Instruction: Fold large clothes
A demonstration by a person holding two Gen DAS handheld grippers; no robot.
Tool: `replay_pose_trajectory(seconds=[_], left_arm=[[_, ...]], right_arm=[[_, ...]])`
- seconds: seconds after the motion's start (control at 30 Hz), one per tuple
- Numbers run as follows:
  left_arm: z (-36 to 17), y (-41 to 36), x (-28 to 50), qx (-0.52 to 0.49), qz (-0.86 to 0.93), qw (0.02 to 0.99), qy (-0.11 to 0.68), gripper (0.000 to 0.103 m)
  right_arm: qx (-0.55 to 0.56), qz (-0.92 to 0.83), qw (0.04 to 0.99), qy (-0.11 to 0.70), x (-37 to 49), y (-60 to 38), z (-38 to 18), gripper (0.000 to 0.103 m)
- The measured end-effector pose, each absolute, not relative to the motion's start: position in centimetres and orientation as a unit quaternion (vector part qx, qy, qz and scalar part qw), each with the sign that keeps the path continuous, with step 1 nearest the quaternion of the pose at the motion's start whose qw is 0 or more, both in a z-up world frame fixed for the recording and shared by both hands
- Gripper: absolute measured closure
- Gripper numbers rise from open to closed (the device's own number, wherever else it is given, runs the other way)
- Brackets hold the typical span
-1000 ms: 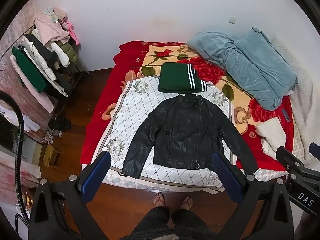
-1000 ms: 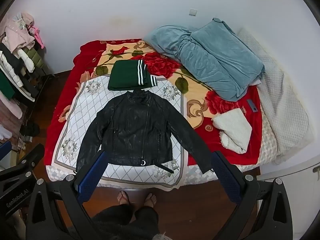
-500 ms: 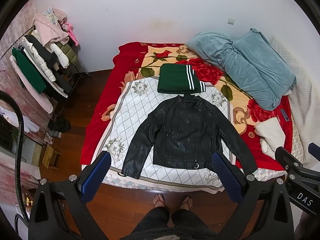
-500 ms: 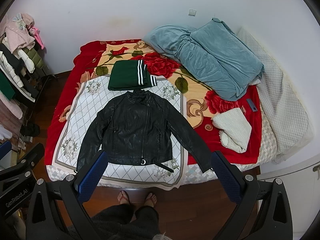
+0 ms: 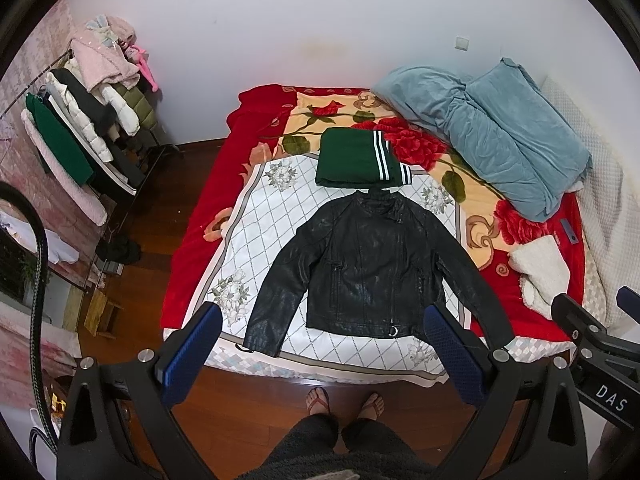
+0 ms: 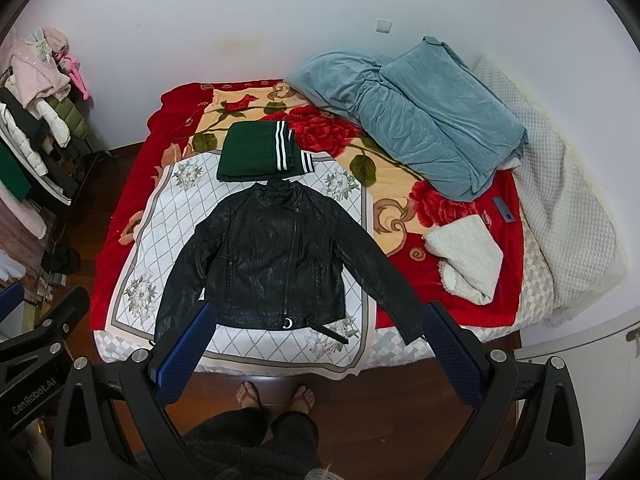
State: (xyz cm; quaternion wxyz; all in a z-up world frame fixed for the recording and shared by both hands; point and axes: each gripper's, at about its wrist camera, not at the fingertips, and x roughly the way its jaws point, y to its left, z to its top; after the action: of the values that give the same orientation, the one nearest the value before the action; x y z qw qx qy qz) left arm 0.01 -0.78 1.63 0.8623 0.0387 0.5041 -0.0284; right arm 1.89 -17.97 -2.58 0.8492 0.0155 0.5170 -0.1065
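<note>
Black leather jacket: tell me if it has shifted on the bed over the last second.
No. The black leather jacket lies spread flat as before, its collar still just below the folded green garment and its hem near the white quilt's front edge.

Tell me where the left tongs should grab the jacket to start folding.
Take the cuff of the sleeve on your left, coming in from the bed's near edge. The jacket lies flat, front up, sleeves splayed out and down, so that cuff lies nearest the open left tongs and can probably swing across the chest. The right tongs can mirror this on the other cuff.
</note>
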Motion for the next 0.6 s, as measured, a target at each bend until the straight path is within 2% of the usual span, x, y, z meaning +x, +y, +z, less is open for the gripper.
replay_pose_trajectory(seconds=[0.6], left_arm=[[2.6,-0.7,0.0,0.035,-0.031,0.864,0.502,0.000]], right_arm=[[0.016,-0.105,0.850,0.516,1.3,-17.4,-2.5,0.000]])
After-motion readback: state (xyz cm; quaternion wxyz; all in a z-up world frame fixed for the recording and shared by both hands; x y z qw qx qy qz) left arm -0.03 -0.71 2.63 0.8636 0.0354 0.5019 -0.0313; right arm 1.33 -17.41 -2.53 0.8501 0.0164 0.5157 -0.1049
